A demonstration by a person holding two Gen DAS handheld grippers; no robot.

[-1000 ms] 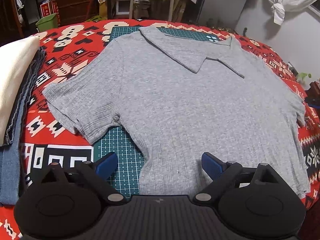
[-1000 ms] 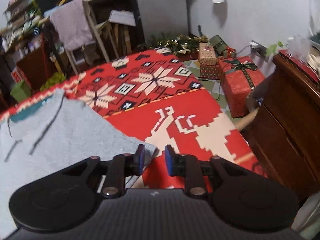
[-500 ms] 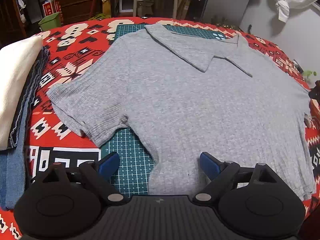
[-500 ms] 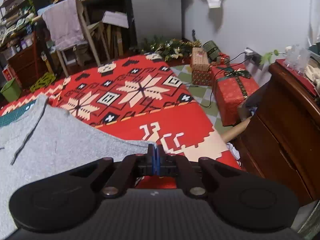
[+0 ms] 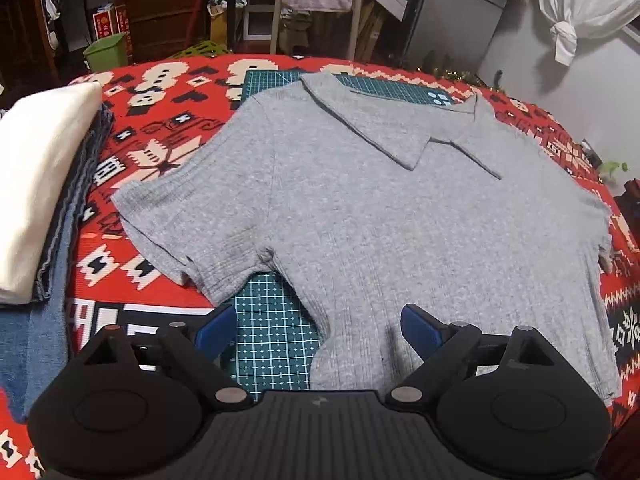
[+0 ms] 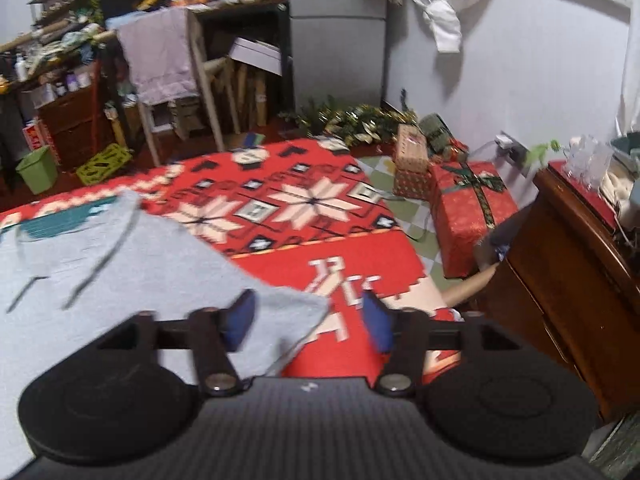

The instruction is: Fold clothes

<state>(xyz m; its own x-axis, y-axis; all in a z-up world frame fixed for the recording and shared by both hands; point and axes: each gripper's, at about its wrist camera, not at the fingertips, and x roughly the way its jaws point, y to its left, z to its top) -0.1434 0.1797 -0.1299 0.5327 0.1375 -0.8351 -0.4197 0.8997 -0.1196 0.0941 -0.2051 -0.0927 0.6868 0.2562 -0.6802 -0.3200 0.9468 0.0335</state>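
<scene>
Grey ribbed collared shirt (image 5: 400, 232) spread flat, face up, over green gridded cutting mat (image 5: 272, 344) on red patterned blanket (image 5: 168, 136). Folded cream and denim stack (image 5: 44, 184) at left. Left gripper (image 5: 314, 330) released, above near hem. Right gripper (image 6: 306, 316) released, over right sleeve corner; view blurred.

L wrist cam sits behind the left tongs (image 5: 316, 330), low and close, facing fwd over the grey shirt (image 5: 392, 216) toward cluttered shelves. R wrist cam sits behind the right tongs (image 6: 308, 322) at the shirt's sleeve edge, facing gift boxes (image 6: 472, 208). Both views share the shirt and the red worktop cloth (image 6: 304, 200).
</scene>
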